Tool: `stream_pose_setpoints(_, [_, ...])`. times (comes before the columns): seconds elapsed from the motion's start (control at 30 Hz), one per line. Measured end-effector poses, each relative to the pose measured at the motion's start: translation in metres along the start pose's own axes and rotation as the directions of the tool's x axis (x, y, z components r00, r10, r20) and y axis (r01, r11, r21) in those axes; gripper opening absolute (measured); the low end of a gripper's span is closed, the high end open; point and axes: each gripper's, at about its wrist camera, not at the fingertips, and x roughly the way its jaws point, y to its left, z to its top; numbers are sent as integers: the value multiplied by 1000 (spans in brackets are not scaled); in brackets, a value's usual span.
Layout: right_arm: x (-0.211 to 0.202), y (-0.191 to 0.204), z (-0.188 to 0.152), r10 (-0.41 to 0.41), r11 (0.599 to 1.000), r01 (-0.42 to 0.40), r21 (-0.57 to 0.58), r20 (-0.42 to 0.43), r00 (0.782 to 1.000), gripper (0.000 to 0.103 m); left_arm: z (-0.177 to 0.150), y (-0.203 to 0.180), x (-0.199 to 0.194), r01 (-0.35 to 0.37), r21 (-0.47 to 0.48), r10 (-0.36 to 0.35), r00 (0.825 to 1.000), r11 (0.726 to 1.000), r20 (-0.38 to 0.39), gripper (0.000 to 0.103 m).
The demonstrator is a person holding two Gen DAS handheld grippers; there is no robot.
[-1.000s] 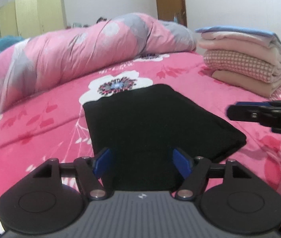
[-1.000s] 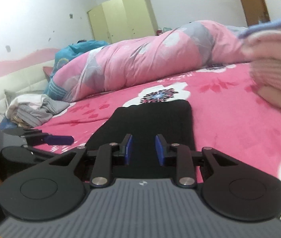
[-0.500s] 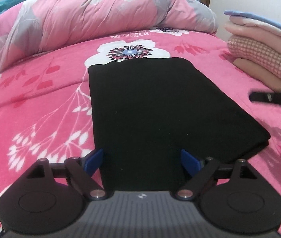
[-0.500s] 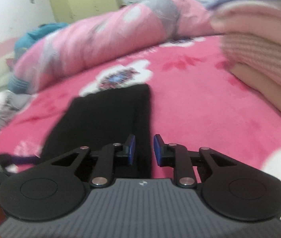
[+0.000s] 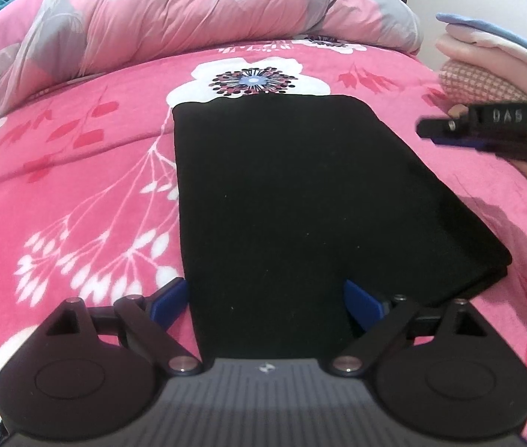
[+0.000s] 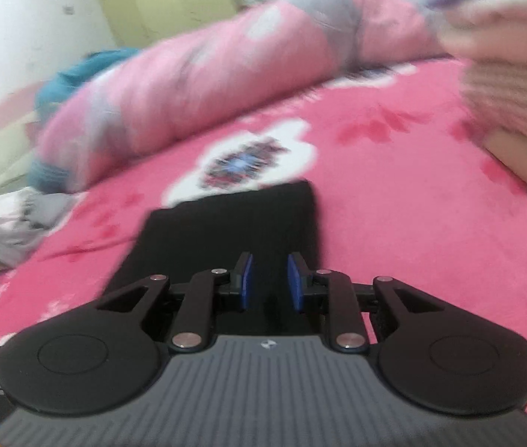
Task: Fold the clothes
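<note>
the folded black garment point(image 5: 300, 201) lies flat on the pink bed point(image 5: 77, 186). left gripper point(image 5: 265, 300) fingers are spread wide over its near edge, grasping nothing; right gripper point(image 6: 268, 284) fingers stay narrowly apart, empty.

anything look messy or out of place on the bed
Mostly tidy: the folded black garment lies flat on the pink floral blanket. Only a crumpled grey-white clothes heap at the bed's left edge looks out of place.

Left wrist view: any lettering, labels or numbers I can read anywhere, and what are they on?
"DAS": raised letters on the side of the right claw, at the right edge of the left wrist view.
A small emblem on each claw's grey body, a logo with no letters.
Right wrist view: blurred, no text readable.
</note>
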Motion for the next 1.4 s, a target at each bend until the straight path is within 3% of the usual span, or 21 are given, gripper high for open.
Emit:
stream_pose_setpoints(0.17, [24,13,-5,19,997,-25,-78,-76,997,20,1,0,1,-3,6,3,1000,1000,-5,93])
stream_pose_setpoints(0.23, [33,6,-4,-40,997,34,-67,-90,995,16,1,0,1,-3,9,3,1000,1000,-7,93])
stream_pose_setpoints(0.37, [28,-10,6,-132,991,132,0,-49,990,19,-1,2,0,3,14,-3,1000,1000,0,94])
stream_pose_setpoints(0.57, [18,10,13,4,997,-6,-82,-18,1000,19,-8,13,-6,100,-8,-99,993,995,66,101])
stream_pose_setpoints(0.7, [29,12,20,29,991,-35,-131,-49,998,19,-10,25,-19,154,-23,-149,978,988,147,103])
stream_pose_setpoints(0.8, [37,13,26,46,984,-58,-166,-73,996,19,0,30,-24,182,-25,-176,973,983,150,103])
stream_pose_setpoints(0.97, [51,16,35,73,970,-97,-223,-113,991,19,26,26,-12,128,41,-134,973,991,190,103])
stream_pose_setpoints(1.17, [95,-4,37,70,955,-120,-270,-188,980,17,37,13,31,67,125,-82,990,990,117,103])
stream_pose_setpoints(1.23, [113,-16,41,64,958,-112,-265,-181,981,15,33,16,34,85,109,-99,986,990,131,103])
stream_pose_setpoints(1.33, [131,-25,56,-13,967,-20,-254,-130,991,10,28,25,35,120,74,-129,982,990,140,103])
stream_pose_setpoints(1.37, [136,-28,61,-40,969,10,-249,-113,993,11,27,28,35,131,64,-139,980,989,143,103])
stream_pose_setpoints(1.4, [142,-31,67,-66,969,41,-243,-96,993,19,26,30,34,141,57,-148,978,988,145,103])
